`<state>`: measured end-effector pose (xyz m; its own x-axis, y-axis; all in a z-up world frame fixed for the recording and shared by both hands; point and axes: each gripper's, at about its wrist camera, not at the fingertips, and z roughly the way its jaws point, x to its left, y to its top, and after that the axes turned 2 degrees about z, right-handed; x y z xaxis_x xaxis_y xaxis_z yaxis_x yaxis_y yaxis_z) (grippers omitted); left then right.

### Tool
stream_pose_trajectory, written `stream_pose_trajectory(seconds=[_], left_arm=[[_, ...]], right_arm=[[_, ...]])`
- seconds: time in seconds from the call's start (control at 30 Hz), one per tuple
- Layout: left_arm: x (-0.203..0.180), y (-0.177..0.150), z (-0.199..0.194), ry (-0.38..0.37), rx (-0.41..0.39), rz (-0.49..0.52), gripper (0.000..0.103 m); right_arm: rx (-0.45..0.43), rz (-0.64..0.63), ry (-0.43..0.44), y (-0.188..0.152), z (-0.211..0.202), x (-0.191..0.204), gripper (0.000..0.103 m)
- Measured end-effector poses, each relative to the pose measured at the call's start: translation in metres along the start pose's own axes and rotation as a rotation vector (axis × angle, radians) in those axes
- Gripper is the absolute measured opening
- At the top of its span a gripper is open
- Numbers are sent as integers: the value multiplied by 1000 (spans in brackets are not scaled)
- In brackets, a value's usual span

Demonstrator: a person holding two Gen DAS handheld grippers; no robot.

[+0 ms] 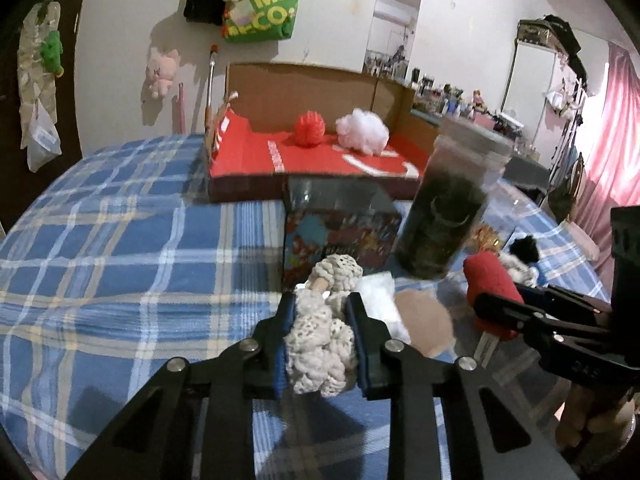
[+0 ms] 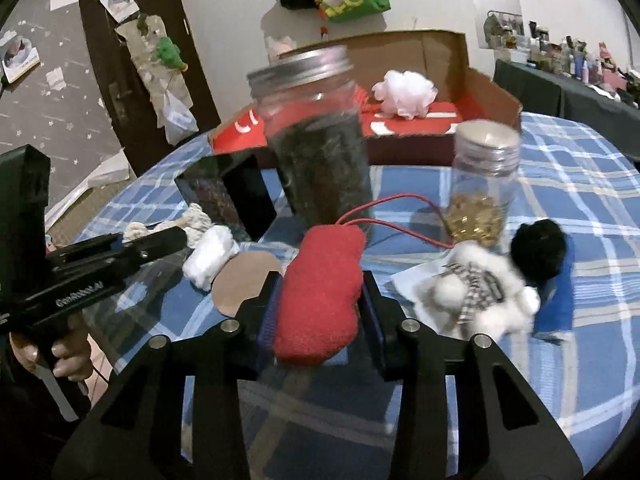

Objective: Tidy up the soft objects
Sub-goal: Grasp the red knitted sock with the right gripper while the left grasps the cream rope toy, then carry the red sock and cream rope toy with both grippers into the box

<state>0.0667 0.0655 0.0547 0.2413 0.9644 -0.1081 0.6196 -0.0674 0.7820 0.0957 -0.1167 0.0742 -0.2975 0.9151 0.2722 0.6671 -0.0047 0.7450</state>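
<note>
My left gripper (image 1: 321, 304) is shut on a cream knitted toy (image 1: 320, 340), held over the blue plaid table. My right gripper (image 2: 320, 284) is shut on a red plush pouch (image 2: 322, 292) with a red cord; it also shows in the left wrist view (image 1: 492, 280). A red-lined cardboard box (image 1: 248, 152) at the back holds a red spiky ball (image 1: 309, 129) and a white fluffy ball (image 1: 362, 130). A white cotton wad (image 2: 210, 256), a tan round puff (image 2: 240, 284), a white furry toy (image 2: 476, 292) and a black pompom (image 2: 538, 248) lie on the table.
A tall jar of dark stuff (image 2: 320, 152), a smaller jar with gold bits (image 2: 482, 184) and a dark printed box (image 1: 340, 228) stand mid-table between the grippers and the cardboard box. A blue card (image 2: 560, 292) lies at right. Bags hang on the wall (image 1: 260, 8).
</note>
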Motion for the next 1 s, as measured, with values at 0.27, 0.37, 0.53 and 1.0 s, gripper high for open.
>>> stream_pose_trajectory(seconds=[0.27,0.37,0.53,1.0], left_arm=[[-24,10,-19,-70,-52,24,27],[-35,11,-18,-99,-54,36,27],[-46,11,-14,-131,-48,47,27],[-33,8,-14,-108,-19,23,27]], right_arm=[[-33,-13,-7,2,-14,-2,37],[-36,-16,-8,2,-18,-2,37],[-40,-19,-16,2,-22,-3,37],[-31,4,-43,0,-34,-19,36]])
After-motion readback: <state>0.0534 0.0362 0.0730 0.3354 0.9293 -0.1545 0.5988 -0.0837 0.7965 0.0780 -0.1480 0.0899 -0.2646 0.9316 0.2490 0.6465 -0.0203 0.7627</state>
